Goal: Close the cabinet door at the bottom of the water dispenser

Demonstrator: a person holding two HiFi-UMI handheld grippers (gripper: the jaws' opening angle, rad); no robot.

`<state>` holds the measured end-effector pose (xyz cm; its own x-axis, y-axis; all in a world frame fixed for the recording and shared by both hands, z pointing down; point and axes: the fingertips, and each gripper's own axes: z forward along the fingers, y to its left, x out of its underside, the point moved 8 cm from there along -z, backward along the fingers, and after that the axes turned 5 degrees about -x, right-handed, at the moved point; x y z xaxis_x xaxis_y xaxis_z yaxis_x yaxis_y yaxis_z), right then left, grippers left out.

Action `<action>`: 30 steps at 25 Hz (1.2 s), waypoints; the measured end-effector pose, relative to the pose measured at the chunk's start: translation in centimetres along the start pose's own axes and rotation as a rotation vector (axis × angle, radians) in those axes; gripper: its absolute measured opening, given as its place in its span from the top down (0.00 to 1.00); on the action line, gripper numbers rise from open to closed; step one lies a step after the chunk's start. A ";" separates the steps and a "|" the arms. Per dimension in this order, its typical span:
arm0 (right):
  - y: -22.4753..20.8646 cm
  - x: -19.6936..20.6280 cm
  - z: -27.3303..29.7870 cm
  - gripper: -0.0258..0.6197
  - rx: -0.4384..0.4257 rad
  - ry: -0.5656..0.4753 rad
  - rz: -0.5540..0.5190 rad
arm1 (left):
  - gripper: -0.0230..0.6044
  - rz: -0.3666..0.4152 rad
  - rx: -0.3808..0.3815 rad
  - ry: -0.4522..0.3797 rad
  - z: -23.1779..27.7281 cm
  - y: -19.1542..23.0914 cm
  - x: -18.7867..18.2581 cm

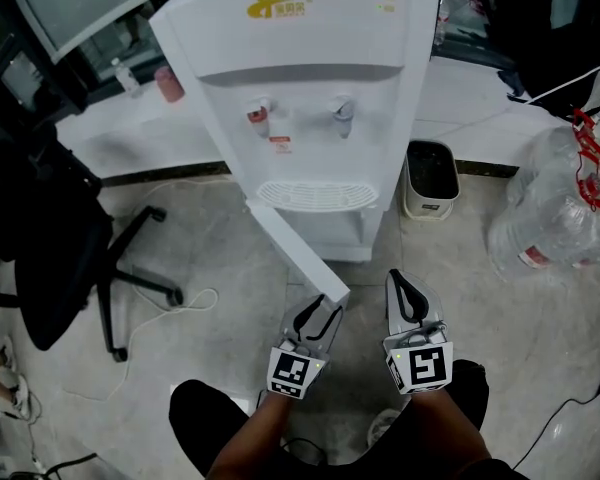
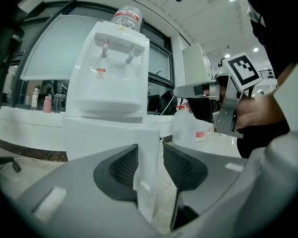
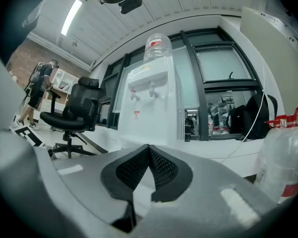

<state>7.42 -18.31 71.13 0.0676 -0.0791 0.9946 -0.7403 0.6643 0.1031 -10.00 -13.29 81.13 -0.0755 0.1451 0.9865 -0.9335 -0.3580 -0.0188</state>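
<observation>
The white water dispenser [image 1: 310, 88] stands on the floor ahead, and its bottom cabinet door [image 1: 295, 248] is swung out toward me. My left gripper [image 1: 325, 308] straddles the door's free edge. In the left gripper view that door edge [image 2: 146, 177] stands upright between the two dark pads of the left gripper [image 2: 150, 151], which are closed against it. My right gripper [image 1: 402, 280] hovers just right of the door, in front of the dispenser base, with its pads meeting and nothing in them. The right gripper view shows the dispenser [image 3: 149, 108] beyond the right gripper [image 3: 149, 148].
A black office chair [image 1: 40, 258] stands at the left, with a cable [image 1: 180, 308] lying on the floor beside it. A small waste bin [image 1: 430, 178] sits right of the dispenser. Large clear water bottles [image 1: 560, 208] lie at the far right. My knees are at the bottom edge.
</observation>
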 end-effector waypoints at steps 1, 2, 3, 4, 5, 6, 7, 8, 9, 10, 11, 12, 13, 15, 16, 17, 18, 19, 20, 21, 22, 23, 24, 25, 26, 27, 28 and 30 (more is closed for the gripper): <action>0.0 0.0 -0.1 0.96 -0.003 -0.001 -0.008 | 0.69 0.005 0.000 -0.001 0.2 -0.1 -0.1; 0.1 0.1 -0.2 0.96 -0.005 0.000 -0.017 | 0.69 0.008 -0.002 -0.001 0.5 -0.2 -0.1; 0.1 0.1 -0.2 0.96 -0.006 0.003 -0.025 | 0.70 0.010 -0.006 0.000 0.7 -0.3 -0.2; 0.1 0.1 -0.3 0.96 -0.005 0.007 -0.030 | 0.70 0.013 -0.011 -0.001 0.9 -0.3 -0.2; 0.1 0.2 -0.3 0.96 -0.004 0.008 -0.031 | 0.71 0.016 -0.015 -0.003 1.1 -0.4 -0.2; 0.1 0.1 -0.4 0.96 -0.003 0.005 -0.031 | 0.72 0.021 -0.017 -0.005 1.3 -0.4 -0.3; 0.1 0.1 -0.4 0.95 -0.001 0.001 -0.030 | 0.72 0.024 -0.017 -0.008 1.6 -0.5 -0.3; 0.0 0.0 -0.4 0.95 0.000 -0.005 -0.030 | 0.72 0.026 -0.015 -0.011 1.9 -0.6 -0.3; 0.0 -0.1 -0.4 0.95 -0.002 -0.012 -0.032 | 0.72 0.027 -0.014 -0.014 2.1 -0.7 -0.4; 0.0 0.0 -0.4 0.95 -0.005 -0.017 -0.034 | 0.72 0.026 -0.014 -0.017 2.4 -0.8 -0.4; 0.0 0.1 -0.4 0.95 -0.005 -0.016 -0.035 | 0.72 0.026 -0.015 -0.020 2.7 -0.8 -0.5; -0.1 0.2 -0.4 0.96 -0.005 -0.015 -0.036 | 0.72 0.026 -0.015 -0.021 3.0 -0.9 -0.5; -0.1 0.2 -0.4 0.96 -0.002 -0.013 -0.037 | 0.72 0.027 -0.014 -0.020 3.3 -1.0 -0.6; -0.3 0.6 -0.5 0.96 0.008 -0.001 -0.028 | 0.72 0.031 -0.008 -0.017 3.9 -1.1 -0.6; -0.4 0.6 -0.5 0.95 0.011 -0.001 -0.025 | 0.72 0.033 -0.005 -0.019 4.2 -1.1 -0.7; -0.5 0.7 -0.5 0.95 0.012 -0.004 -0.024 | 0.72 0.036 -0.002 -0.023 4.5 -1.1 -0.7; -0.6 0.7 -0.5 0.95 0.011 -0.002 -0.026 | 0.72 0.040 0.001 -0.025 4.8 -1.2 -0.8; -0.6 0.8 -0.4 0.96 0.009 -0.001 -0.030 | 0.72 0.043 0.004 -0.024 5.1 -1.2 -0.8; -0.6 0.8 -0.3 0.96 0.002 -0.006 -0.038 | 0.72 0.047 0.007 -0.023 5.4 -1.3 -0.9; -0.6 0.8 -0.2 0.96 -0.004 -0.012 -0.042 | 0.72 0.051 0.009 -0.025 5.7 -1.3 -1.0; -0.6 0.8 -0.2 0.96 -0.005 -0.015 -0.040 | 0.72 0.056 0.011 -0.027 6.0 -1.4 -1.0; -0.7 0.7 -0.3 0.96 -0.001 -0.021 -0.037 | 0.72 0.060 0.012 -0.027 6.3 -1.4 -1.1; -0.8 0.6 -0.3 0.96 0.008 -0.029 -0.034 | 0.72 0.064 0.012 -0.028 6.5 -1.5 -1.1; -0.9 0.4 -0.4 0.96 0.017 -0.038 -0.034 | 0.73 0.064 0.010 -0.030 6.7 -1.5 -1.1; -1.1 0.3 -0.4 0.96 0.024 -0.044 -0.034 | 0.74 0.062 0.004 -0.035 7.0 -1.4 -1.1; -1.2 0.3 -0.4 0.96 0.027 -0.045 -0.034 | 0.75 0.059 -0.003 -0.042 7.2 -1.3 -1.2; -1.3 0.3 -0.4 0.96 0.029 -0.043 -0.031 | 0.76 0.056 -0.009 -0.047 7.4 -1.3 -1.2; -1.5 0.5 -0.5 0.96 0.030 -0.034 -0.026 | 0.77 0.050 -0.017 -0.050 8.1 -1.3 -1.4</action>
<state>8.91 -19.04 71.48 0.0641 -0.1217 0.9905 -0.7583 0.6393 0.1276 -5.86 -20.47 81.12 -0.1051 0.0810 0.9912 -0.9349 -0.3477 -0.0707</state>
